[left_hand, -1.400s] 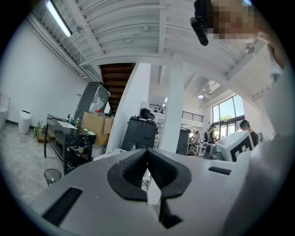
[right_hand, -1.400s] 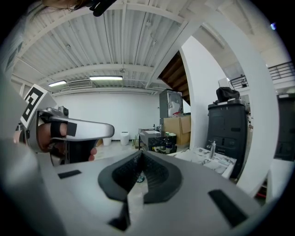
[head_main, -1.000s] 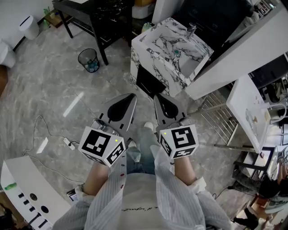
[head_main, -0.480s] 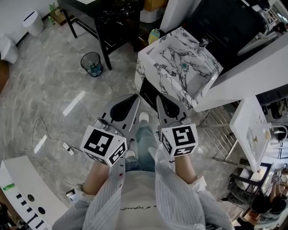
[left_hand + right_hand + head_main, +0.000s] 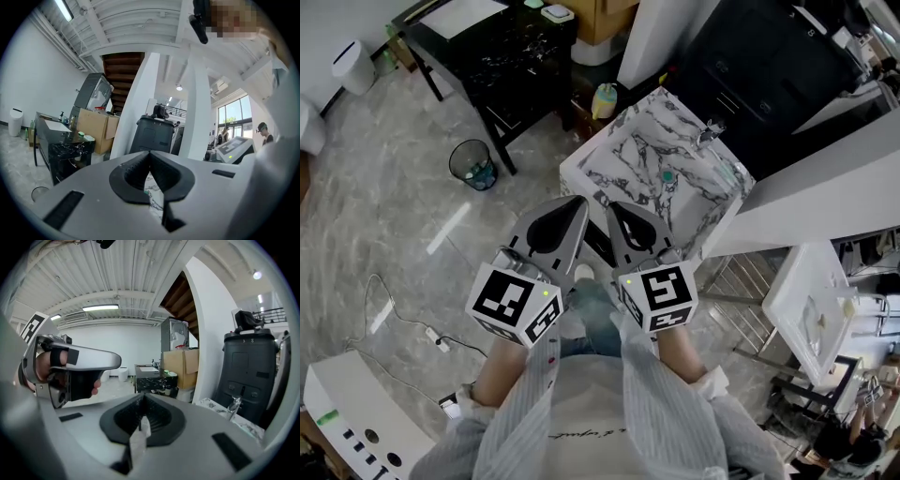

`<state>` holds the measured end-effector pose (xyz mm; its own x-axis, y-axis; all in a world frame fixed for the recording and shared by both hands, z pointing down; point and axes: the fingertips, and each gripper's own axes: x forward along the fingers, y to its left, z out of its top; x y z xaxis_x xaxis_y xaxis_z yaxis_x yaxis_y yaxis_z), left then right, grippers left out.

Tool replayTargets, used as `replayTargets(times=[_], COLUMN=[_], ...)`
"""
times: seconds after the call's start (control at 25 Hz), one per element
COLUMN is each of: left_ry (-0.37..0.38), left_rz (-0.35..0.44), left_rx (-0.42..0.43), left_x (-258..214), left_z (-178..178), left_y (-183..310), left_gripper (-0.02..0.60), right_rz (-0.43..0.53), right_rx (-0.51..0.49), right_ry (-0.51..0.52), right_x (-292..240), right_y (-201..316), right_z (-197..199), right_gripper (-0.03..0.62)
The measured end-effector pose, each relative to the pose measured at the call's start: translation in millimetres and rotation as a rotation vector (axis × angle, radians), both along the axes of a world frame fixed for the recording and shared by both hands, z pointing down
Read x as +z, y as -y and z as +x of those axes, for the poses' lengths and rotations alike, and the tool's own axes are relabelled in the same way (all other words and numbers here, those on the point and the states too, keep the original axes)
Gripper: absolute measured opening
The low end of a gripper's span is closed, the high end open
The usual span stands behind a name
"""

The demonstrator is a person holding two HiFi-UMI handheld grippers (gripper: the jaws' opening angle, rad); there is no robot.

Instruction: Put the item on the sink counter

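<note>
Well, right hand-held gripper (image 5: 140, 398): clenched, its pads pinched on a thin pale item (image 5: 138, 441); it sits at the frame centre in the head view (image 5: 613, 207), jaw tips pointing to the upper frame.
Item: a whitish strip standing in the seam between the right jaws, too blurred to tell what it is; it does not show in the head view.
Left hand-held gripper (image 5: 150, 154): clenched on nothing, pad tips touching, with a slit below them through which marble shows; in the head view (image 5: 578, 202) it lies just beside the right one, to its left.
Hand (image 5: 51, 366): wrapped round the left gripper's handle, at the left of the right gripper view.
Marble sink table (image 5: 609, 141): upper centre of the head view, just beyond both jaw tips, apart from them.
Faucet (image 5: 710, 131): at the sink's far rim, upper right of centre.
Black table (image 5: 516, 47): upper left, with a sheet of paper (image 5: 469, 11) on it.
Wire waste bin (image 5: 473, 164): on the floor, left of the sink.
</note>
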<state>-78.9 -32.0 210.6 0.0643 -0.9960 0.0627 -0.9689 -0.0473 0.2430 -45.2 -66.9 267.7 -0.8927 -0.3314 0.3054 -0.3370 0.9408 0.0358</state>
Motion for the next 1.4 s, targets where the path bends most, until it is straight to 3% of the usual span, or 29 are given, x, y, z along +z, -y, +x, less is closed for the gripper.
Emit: replayTargets(times=[0.32, 0.56, 0.72, 1.12, 1.4], left_ry=[0.011, 0.004, 0.003, -0.006, -0.022], left_rz=[0.018, 0.006, 0.001, -0.053, -0.084], left_rx=[0.093, 0.248, 0.401, 0.725, 0.81], left_x=[-4, 1, 3, 19, 34], left_z=[1, 20, 35, 58, 61], left_y=[95, 150, 183, 227, 239], left_gripper=[0.015, 0.015, 0.015, 0.015, 0.015], right_rz=[0.015, 0.009, 0.007, -0.012, -0.03], right_rx=[0.086, 0.237, 0.385, 0.738, 0.857], right_ry=[0.016, 0.0, -0.017, -0.061, -0.116], right_x=[-8, -5, -2, 6, 23], right_y=[95, 146, 174, 215, 224], right_z=[-1, 26, 47, 91, 116], right_gripper=[0.009, 0.009, 0.009, 0.009, 0.009])
